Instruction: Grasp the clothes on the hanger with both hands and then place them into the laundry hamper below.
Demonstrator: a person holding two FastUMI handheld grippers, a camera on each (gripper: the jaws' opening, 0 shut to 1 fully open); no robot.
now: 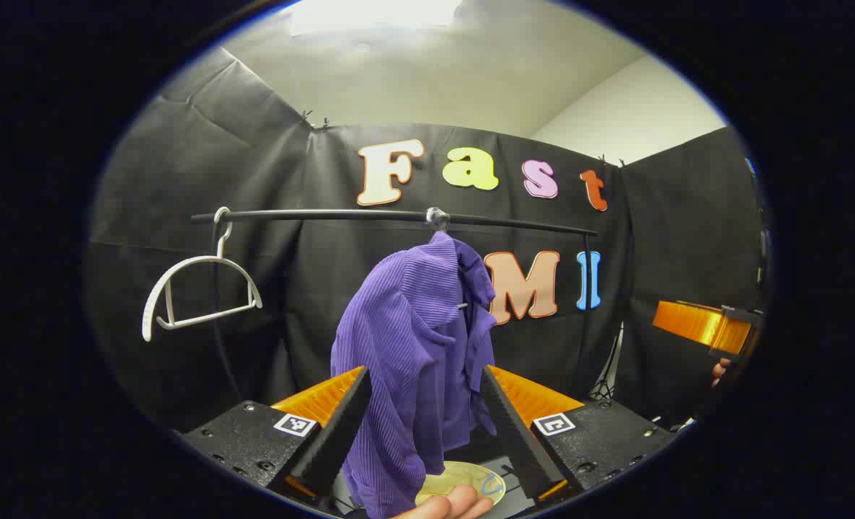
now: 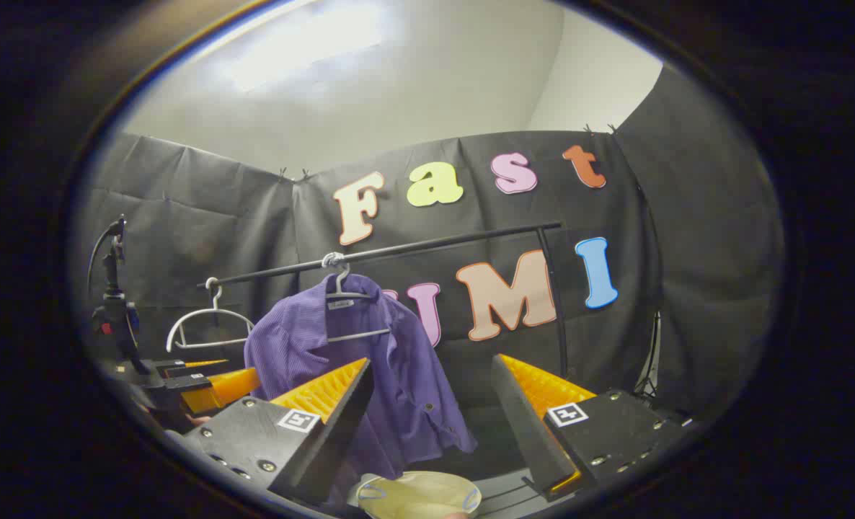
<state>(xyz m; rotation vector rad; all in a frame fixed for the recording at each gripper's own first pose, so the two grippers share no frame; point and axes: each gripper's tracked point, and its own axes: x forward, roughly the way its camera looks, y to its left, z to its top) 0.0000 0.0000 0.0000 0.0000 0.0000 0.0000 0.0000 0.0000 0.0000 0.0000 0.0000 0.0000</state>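
Note:
A purple shirt (image 1: 413, 346) hangs on a grey hanger (image 2: 346, 294) from the black rail (image 1: 399, 215). In the left gripper view it drapes down between the spread fingers of my left gripper (image 1: 426, 375), which is open; I cannot tell whether it touches the cloth. My right gripper (image 2: 433, 364) is open too, with the shirt (image 2: 359, 375) ahead and left of its gap and nothing between the fingers. The pale yellow rim of the hamper (image 1: 471, 476) shows low between the fingers, and again as the hamper (image 2: 417, 494) in the right gripper view.
An empty white hanger (image 1: 200, 292) hangs at the rail's left end. A small stand with a device (image 2: 114, 288) is at the far left. One of the right gripper's fingers (image 1: 694, 323) shows at the right edge. A person's fingertip (image 1: 445, 504) sits at the bottom.

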